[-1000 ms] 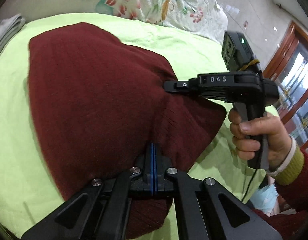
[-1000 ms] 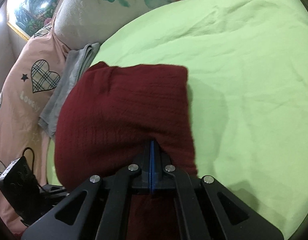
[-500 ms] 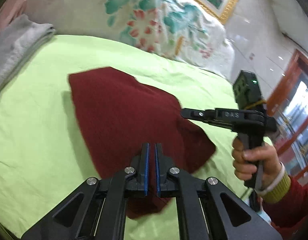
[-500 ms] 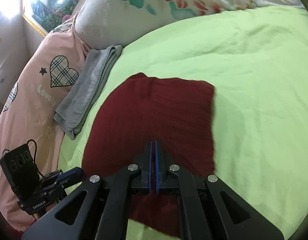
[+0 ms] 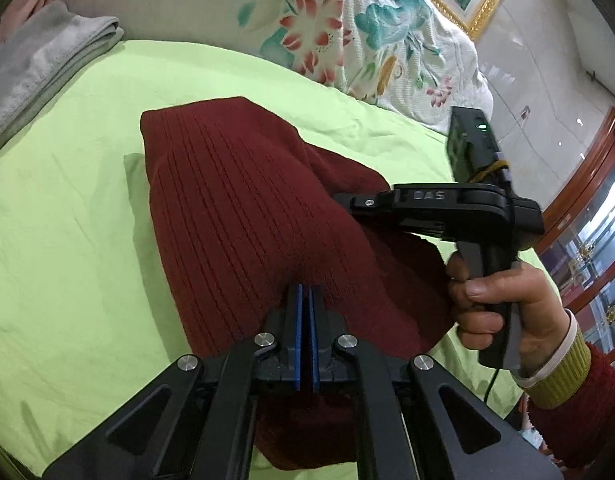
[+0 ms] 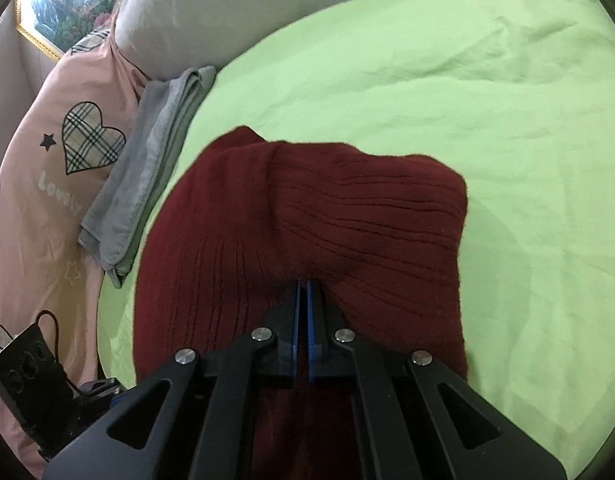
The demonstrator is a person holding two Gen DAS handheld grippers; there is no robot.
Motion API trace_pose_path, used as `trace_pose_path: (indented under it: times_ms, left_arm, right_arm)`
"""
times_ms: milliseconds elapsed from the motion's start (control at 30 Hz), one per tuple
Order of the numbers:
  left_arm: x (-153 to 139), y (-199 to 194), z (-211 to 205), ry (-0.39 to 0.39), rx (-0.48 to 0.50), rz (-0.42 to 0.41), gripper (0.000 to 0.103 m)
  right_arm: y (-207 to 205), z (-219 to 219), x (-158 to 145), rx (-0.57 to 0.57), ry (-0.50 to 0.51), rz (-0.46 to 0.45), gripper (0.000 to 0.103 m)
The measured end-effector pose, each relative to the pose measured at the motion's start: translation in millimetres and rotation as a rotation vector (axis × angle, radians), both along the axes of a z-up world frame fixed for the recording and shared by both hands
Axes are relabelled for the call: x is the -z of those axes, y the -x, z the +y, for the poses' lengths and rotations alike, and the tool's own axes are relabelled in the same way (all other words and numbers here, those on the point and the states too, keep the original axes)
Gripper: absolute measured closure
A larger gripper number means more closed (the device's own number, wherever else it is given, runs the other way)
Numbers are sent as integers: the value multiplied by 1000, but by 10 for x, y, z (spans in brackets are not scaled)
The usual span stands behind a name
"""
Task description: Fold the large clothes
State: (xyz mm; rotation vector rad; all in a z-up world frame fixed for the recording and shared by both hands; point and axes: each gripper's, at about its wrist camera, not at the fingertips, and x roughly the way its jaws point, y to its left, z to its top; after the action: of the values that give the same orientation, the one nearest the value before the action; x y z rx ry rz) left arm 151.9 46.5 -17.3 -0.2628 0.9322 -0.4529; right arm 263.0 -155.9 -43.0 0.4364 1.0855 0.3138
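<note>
A dark red ribbed sweater (image 5: 235, 208) lies folded on the green sheet (image 5: 67, 240). Its near edge is bunched up at my left gripper (image 5: 305, 292), whose blue pads are shut on the fabric. In the left wrist view my right gripper (image 5: 347, 202) comes in from the right, held by a hand (image 5: 495, 300), and its tips pinch the sweater's right side. In the right wrist view the sweater (image 6: 347, 216) rises in a ridge to the right gripper (image 6: 305, 286), which is shut on it, with a strip of red cloth showing between the pads.
A folded grey towel (image 6: 147, 184) lies left of the sweater beside a pink quilt with plaid hearts (image 6: 47, 200). A floral pillow (image 5: 347, 32) lines the far edge of the bed. Bare green sheet (image 6: 507, 120) spreads to the right.
Half a second ago the sweater lay flatter and both pairs of pads stood a slit apart. Now the pads are together and the fabric is gathered up at both tips.
</note>
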Motion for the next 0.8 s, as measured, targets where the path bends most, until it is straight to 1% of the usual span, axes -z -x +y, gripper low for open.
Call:
trace_pose_path:
  times_ms: [67,133,167,200,267,333,400,467,533,567,600,633,667,700,733,800]
  left_arm:
    - [-43,30,9,-8,-3,-3,100]
    - [-99,111,39,-10,-10,-12,100]
    - [-107,140,44,-23,-11,-9,100]
    - [-112,169,53,-34,-10,-8,100]
    - [-144,260,56,-62,-10,-15,100]
    - [-203,370,59,-82,-10,-34,100]
    - [-248,511,72,-90,-14,-46,99]
    - [-223,578,61,-96,-10,-38,97]
    - [-158,598,77,-107,-12,-27,97]
    - [-120,593,92,-94,-17,-15,97]
    - [-106,588,111,-82,-20,-10,97]
    - [-105,557,125,-70,-20,-5,97]
    - [-117,557,124,-70,-17,-2,97]
    - [-135,568,110,-81,-11,-8,97]
    - [-147,579,96,-92,-3,-14,97]
    - [-145,610,41,-124,17,-21,97]
  right_arm:
    - [105,-37,-102,9,5,-8,97]
    - [305,-106,-243,22,-1,-30,93]
    - [427,-142,-305,24,-3,-49,84]
    - [489,-170,-344,26,1,-59,71]
    - [767,-287,-448,50,26,-92,61]
    - [981,-412,-481,86,43,-100,61]
    - [1148,-493,-450,109,50,-84,61]
    - [1254,-500,-375,95,45,-56,61]
    - [1267,-415,-264,65,48,-35,61]
    - [1258,-385,-218,54,60,-26,61]
    - [1248,-350,-166,47,75,-15,69]
    - [1225,-325,-135,44,76,-8,83]
    - [1218,-324,-159,53,57,-14,93]
    - [1232,-338,-224,59,44,-41,93]
    - [1255,-352,-318,64,54,-80,93]
    - [1285,-376,-413,68,107,-112,94]
